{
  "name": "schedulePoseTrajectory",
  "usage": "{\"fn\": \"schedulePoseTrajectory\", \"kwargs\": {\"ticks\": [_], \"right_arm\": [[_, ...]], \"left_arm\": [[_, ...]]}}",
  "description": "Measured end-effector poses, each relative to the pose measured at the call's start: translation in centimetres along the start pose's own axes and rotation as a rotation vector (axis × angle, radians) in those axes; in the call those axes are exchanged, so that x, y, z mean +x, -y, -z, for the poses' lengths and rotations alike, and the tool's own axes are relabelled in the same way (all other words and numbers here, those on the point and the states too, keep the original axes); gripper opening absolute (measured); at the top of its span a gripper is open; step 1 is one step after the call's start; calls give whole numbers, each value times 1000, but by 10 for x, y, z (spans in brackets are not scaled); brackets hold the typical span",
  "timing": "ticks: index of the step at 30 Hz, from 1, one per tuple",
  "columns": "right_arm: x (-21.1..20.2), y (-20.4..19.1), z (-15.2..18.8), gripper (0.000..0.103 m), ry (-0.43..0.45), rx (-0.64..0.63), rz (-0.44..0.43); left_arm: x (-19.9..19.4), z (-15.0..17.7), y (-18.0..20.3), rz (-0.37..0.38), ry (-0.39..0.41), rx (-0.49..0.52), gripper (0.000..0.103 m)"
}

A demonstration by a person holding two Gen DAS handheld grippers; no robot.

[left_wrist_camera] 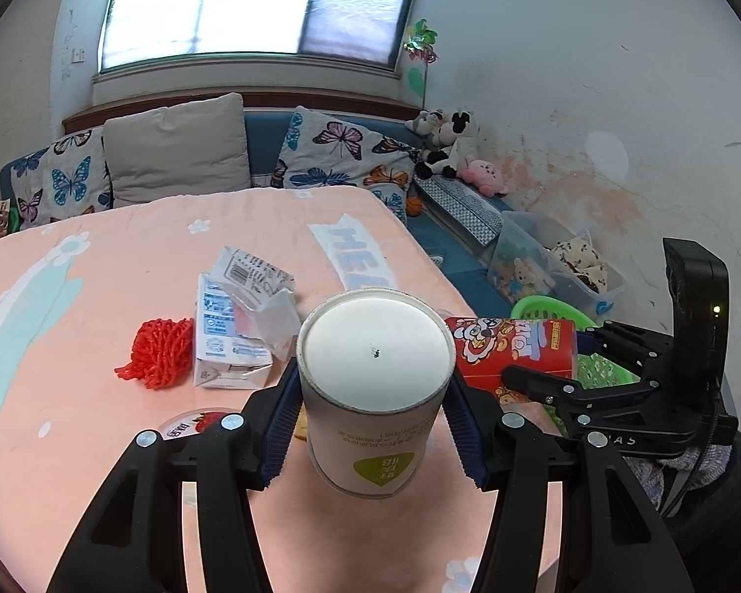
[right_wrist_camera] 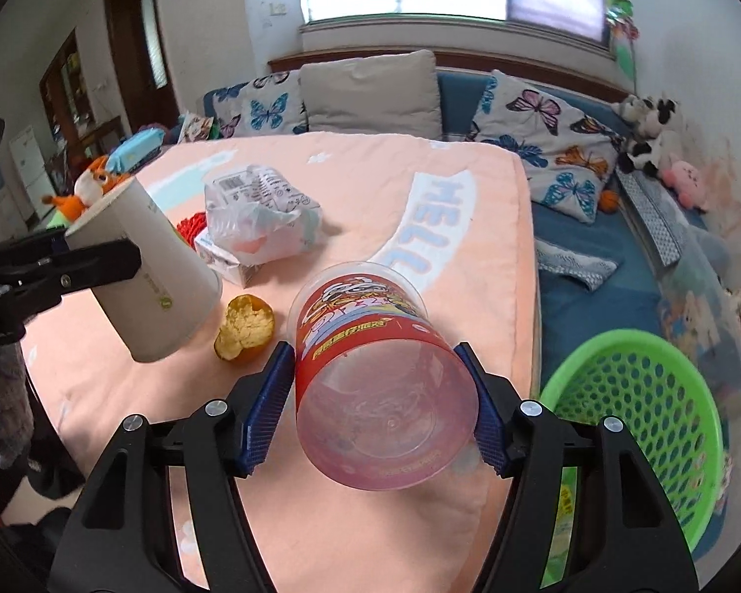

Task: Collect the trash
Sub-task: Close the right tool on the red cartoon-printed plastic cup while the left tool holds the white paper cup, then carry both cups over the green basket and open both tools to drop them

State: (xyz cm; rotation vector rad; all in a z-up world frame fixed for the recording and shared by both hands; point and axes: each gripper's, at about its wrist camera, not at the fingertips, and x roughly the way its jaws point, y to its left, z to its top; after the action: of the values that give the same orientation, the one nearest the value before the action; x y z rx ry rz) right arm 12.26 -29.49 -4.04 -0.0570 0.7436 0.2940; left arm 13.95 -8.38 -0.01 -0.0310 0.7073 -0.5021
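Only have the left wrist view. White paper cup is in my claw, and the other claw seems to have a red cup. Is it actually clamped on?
Observer: Yes. The right claw is closed against both sides of the clear plastic cup with the red printed sleeve. The cup's base faces the camera.
Operator: Anything inside it?
Observer: It looks empty through the clear base.
Operator: Any trash I can't see?
Observer: A piece of orange peel lies on the peach tablecloth, right beside the white paper cup. That cup mostly hides it from you.
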Motion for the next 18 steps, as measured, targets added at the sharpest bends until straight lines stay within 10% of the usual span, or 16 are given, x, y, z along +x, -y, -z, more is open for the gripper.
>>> {"fn": "schedulePoseTrajectory", "kwargs": {"ticks": [18], "right_arm": [[-68,81,40,66,-10,143,247]], "left_arm": [[36,-20,81,160,-52,103,53]]}}
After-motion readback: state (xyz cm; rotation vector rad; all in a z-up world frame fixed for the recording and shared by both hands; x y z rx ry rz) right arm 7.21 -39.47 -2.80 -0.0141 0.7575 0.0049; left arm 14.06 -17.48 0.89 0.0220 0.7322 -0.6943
